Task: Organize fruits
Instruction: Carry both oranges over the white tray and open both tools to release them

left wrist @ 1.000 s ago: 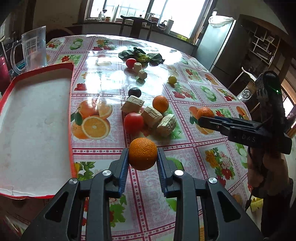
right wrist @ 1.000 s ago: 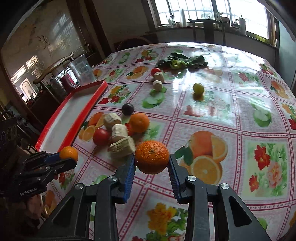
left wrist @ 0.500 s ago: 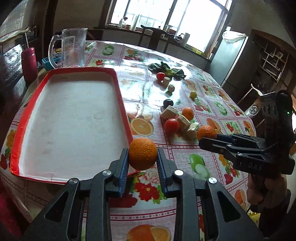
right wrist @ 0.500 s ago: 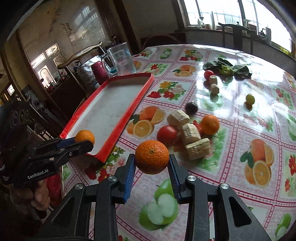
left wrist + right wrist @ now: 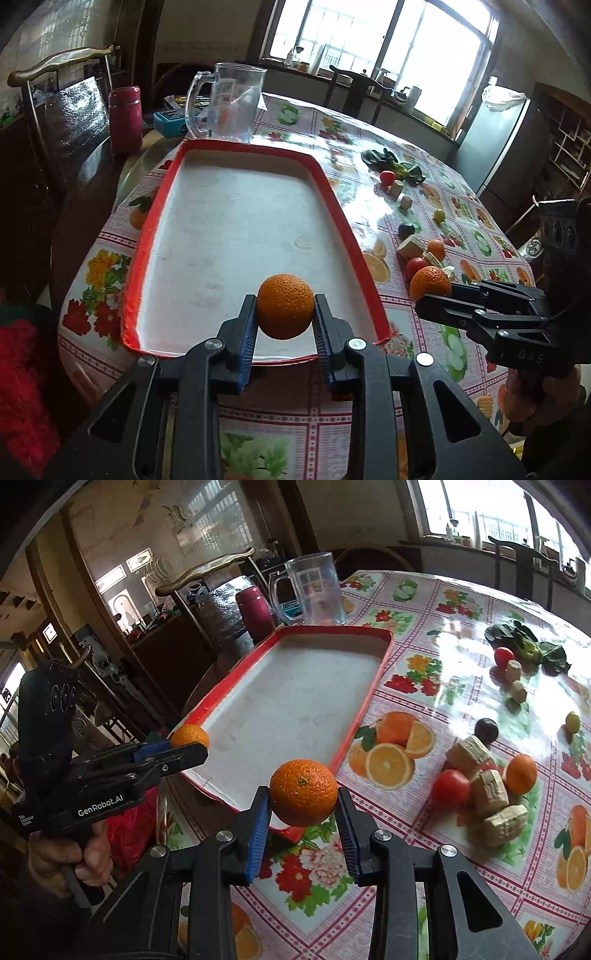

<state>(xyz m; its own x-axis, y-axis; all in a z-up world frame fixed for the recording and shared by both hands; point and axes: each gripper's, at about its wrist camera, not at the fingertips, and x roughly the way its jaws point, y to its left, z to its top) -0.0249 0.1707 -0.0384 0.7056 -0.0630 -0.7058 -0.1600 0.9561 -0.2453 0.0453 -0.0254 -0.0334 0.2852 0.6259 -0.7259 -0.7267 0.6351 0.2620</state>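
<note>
My left gripper (image 5: 285, 314) is shut on an orange (image 5: 285, 311) and holds it above the near end of a red-rimmed white tray (image 5: 340, 221). My right gripper (image 5: 302, 805) is shut on a second orange (image 5: 303, 792), just off the tray's (image 5: 364, 709) near right corner. Each gripper shows in the other's view, the right gripper (image 5: 428, 297) beside the tray, the left gripper (image 5: 192, 747) at its near edge. A third orange (image 5: 521, 774), two tomatoes (image 5: 451, 787), a dark plum (image 5: 486, 729) and a small lime (image 5: 573, 722) lie on the tablecloth.
Several beige wooden blocks (image 5: 489, 792) lie among the fruit. Leafy greens (image 5: 528, 646) lie farther back. A clear glass mug (image 5: 232, 105) and a red flask (image 5: 126, 118) stand beyond the tray's far end. A chair (image 5: 59, 122) stands at the left.
Both grippers, each with its orange, have swung left from the fruit pile to the tray. The left orange now hangs over the tray's near end.
</note>
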